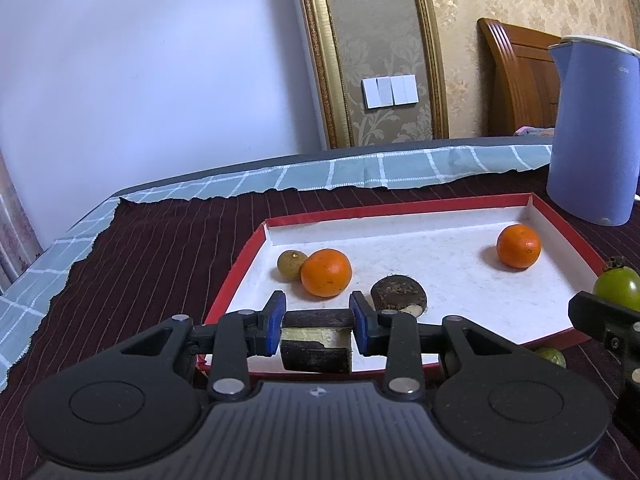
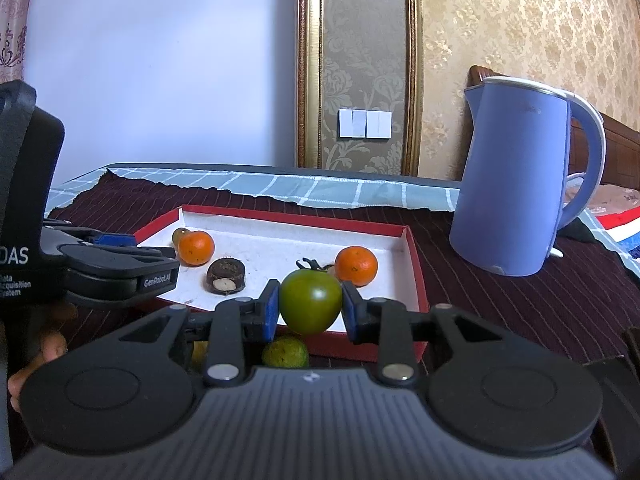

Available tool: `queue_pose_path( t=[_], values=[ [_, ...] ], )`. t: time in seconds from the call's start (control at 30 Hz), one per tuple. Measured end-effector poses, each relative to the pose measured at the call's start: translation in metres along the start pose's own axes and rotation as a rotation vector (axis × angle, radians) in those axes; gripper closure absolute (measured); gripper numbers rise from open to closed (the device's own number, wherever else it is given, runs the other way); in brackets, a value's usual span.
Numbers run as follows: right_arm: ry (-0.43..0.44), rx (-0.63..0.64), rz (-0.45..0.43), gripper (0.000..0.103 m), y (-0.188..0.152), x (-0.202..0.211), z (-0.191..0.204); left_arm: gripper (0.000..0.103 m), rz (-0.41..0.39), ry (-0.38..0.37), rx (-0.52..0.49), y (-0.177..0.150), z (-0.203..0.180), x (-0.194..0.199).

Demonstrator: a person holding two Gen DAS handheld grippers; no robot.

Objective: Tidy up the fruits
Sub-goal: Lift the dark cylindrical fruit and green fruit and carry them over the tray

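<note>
Round green tomato [image 2: 310,304] is sitting clamped in the right gripper [image 2: 309,307] above the red-rimmed white tray's [image 2: 412,256] near edge. Left gripper [image 1: 318,322] is gripping a dark brown, pale-cored chunk [image 1: 316,344].

Soft, even indoor light with a bluish cast, faint shadows under the fruit, sharp focus, and strong fisheye bending at the edges.

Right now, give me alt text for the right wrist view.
The right tool grips a green tomato over the near edge of a red-rimmed tray holding two tangerines; a blue kettle stands at right.
</note>
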State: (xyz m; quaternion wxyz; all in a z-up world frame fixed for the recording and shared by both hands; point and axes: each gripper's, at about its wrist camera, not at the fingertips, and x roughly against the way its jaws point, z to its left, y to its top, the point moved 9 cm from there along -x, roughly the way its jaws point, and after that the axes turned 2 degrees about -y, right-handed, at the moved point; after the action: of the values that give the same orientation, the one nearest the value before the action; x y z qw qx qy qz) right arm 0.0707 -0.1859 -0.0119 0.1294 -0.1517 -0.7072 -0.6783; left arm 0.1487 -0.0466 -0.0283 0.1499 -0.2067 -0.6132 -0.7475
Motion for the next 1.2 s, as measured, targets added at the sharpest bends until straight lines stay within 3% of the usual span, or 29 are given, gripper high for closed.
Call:
queue_pose_path(
  t=[1.2],
  values=[
    [0.016,0.016,0.029,0.073,0.018,-0.04,0.002,0.069,0.035,0.037,0.0,0.019,0.004,-0.045]
  ],
)
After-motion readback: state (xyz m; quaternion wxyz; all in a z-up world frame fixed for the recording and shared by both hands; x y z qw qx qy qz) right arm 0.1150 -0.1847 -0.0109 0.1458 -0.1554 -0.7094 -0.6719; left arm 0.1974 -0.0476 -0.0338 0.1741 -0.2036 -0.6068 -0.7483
